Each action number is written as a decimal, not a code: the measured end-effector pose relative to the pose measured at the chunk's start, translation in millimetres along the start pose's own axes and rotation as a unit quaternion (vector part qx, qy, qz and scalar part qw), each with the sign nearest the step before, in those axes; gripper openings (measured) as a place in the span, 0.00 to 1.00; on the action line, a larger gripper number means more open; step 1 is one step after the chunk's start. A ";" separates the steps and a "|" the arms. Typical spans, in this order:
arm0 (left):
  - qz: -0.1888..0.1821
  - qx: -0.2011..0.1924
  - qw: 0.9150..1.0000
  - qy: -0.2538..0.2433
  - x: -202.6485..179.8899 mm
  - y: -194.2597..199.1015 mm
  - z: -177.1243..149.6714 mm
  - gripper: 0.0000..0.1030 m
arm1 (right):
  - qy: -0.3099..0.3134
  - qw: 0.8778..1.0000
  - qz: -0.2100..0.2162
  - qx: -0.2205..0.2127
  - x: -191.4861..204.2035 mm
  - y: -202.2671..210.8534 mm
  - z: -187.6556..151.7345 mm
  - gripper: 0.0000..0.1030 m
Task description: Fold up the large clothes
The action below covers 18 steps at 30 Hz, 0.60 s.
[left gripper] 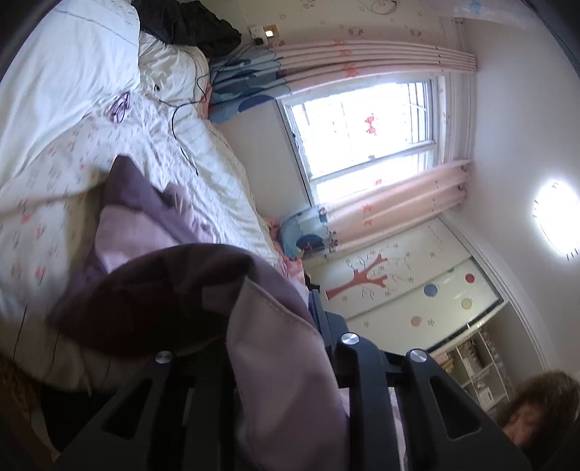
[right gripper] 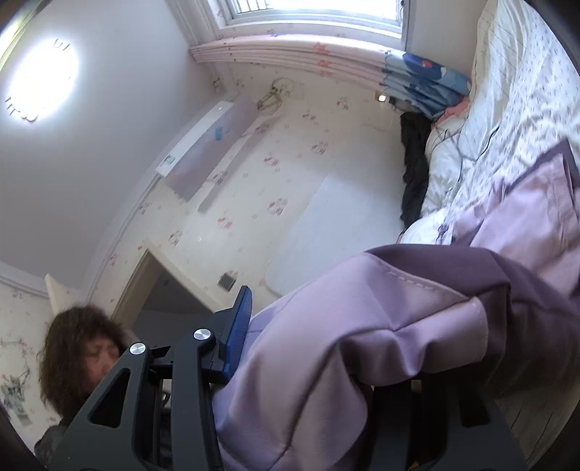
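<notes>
A large garment in light and dark purple [left gripper: 152, 290] hangs from both grippers above the bed [left gripper: 72, 181]. My left gripper [left gripper: 275, 319] is shut on its edge; cloth drapes over the fingers and hides the tips. In the right wrist view the same garment [right gripper: 398, 326] bunches between my right gripper's [right gripper: 282, 319] jaws, which are shut on it. One blue-padded finger [right gripper: 241, 319] shows; the other is covered by cloth. The garment's far end trails down onto the bed [right gripper: 525, 108].
The bed carries a white floral quilt, a white pillow [left gripper: 72, 65], dark clothes [left gripper: 188, 25] and a thin black cable [left gripper: 181, 119]. A window [left gripper: 362, 126] with pink curtains lies beyond. A person's head [right gripper: 83, 351] is close to the right gripper.
</notes>
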<state>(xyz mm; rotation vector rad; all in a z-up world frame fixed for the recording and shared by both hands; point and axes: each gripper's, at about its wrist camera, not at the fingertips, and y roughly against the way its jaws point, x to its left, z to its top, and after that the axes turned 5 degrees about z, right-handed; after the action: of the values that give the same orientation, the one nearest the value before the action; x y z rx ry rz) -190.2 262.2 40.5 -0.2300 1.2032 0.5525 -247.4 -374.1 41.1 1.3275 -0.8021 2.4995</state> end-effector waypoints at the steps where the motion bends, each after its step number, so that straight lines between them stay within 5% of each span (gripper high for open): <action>1: 0.001 -0.002 1.000 0.002 1.5 -6.7 7.7 0.20 | 0.000 1.000 -0.005 -0.002 -3.2 -3.8 9.0 0.43; 10: 0.023 -0.028 0.996 0.085 63.9 -99.2 86.9 0.20 | -0.057 0.992 -0.100 -0.058 -100.4 -22.0 90.2 0.43; 14: 0.075 -0.031 0.991 0.108 104.2 -141.4 107.7 0.20 | -0.110 0.976 -0.166 -0.086 -169.6 -17.0 107.1 0.43; 18: 0.121 -0.032 0.977 0.172 157.2 -171.8 117.1 0.28 | -0.192 0.957 -0.197 -0.096 -234.8 -8.2 110.2 0.44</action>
<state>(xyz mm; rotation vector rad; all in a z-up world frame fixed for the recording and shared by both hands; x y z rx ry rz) 33.7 214.1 -83.8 -0.2411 1.5631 0.7877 -30.9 -410.1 -97.4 1.7271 -0.7377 1.8403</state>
